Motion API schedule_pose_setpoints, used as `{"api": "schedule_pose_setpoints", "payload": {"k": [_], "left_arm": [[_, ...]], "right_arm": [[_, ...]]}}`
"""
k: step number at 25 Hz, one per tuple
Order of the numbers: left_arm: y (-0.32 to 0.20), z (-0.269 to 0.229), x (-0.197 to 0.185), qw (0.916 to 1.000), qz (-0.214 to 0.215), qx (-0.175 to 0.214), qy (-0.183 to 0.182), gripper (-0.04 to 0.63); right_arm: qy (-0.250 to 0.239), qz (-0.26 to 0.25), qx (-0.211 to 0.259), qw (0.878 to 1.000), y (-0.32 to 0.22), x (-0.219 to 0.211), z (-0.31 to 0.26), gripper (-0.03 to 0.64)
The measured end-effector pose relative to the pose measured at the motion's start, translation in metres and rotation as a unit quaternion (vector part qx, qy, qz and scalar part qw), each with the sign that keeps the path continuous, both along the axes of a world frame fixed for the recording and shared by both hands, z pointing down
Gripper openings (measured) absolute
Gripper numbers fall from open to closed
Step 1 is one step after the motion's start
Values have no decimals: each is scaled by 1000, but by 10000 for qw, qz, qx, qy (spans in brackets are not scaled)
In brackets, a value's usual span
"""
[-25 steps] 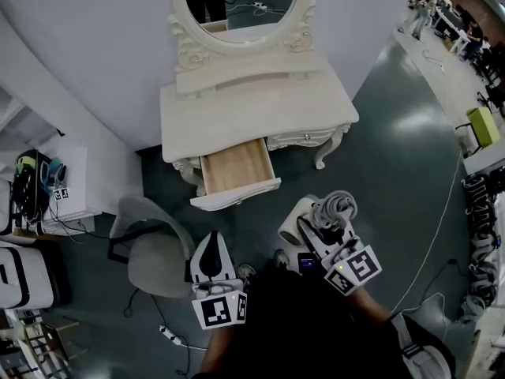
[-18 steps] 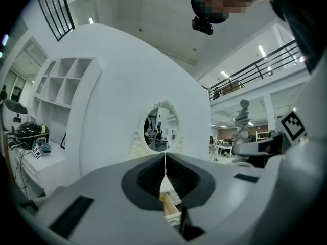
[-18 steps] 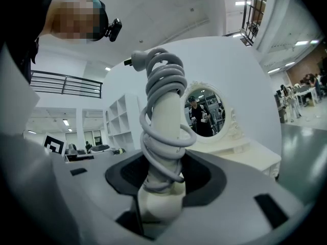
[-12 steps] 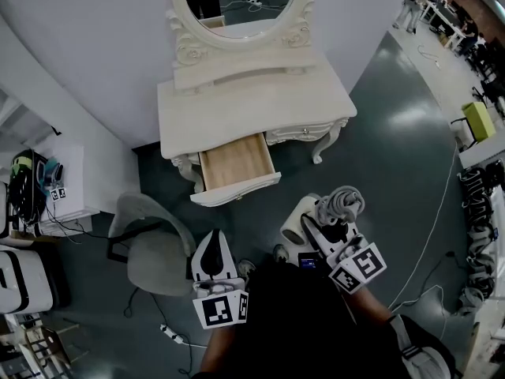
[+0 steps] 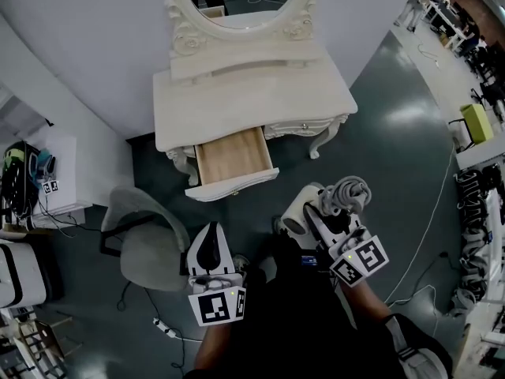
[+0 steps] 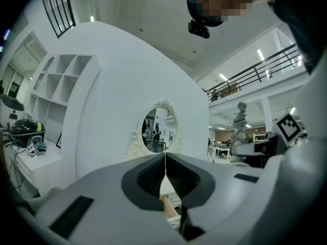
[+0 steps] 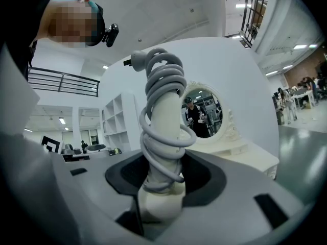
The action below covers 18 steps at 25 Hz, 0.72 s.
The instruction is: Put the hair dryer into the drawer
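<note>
Grey chair left of closed, empty left gripper, open drawer of white dressing table far ahead, hair dryer near right, cord-wrapped handle clamped between right gripper jaws, well apart from drawer

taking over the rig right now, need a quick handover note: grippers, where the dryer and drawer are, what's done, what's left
Left gripper: shut, empty.
Right gripper: shut on the hair dryer, cord wound round its handle.
Drawer: open and empty, pulled out of the dressing table, ahead of both grippers.
Done: drawer open, dryer in grip.
Left: carry the dryer to the drawer, lay it in, release.
</note>
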State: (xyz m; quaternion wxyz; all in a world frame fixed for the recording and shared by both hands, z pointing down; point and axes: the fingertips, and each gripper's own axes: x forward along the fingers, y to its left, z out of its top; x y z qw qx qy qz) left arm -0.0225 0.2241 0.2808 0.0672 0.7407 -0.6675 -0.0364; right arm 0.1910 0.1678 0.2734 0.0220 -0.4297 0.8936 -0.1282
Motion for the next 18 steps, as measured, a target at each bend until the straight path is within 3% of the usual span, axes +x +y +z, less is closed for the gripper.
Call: {"api": "schedule_pose_setpoints", "payload": {"k": [18], "left_arm": [[-95, 11, 53, 9942, -1075, -24, -48, 25]], "right_arm": [[181, -1404, 123, 9899, -125, 10, 19, 195]]}}
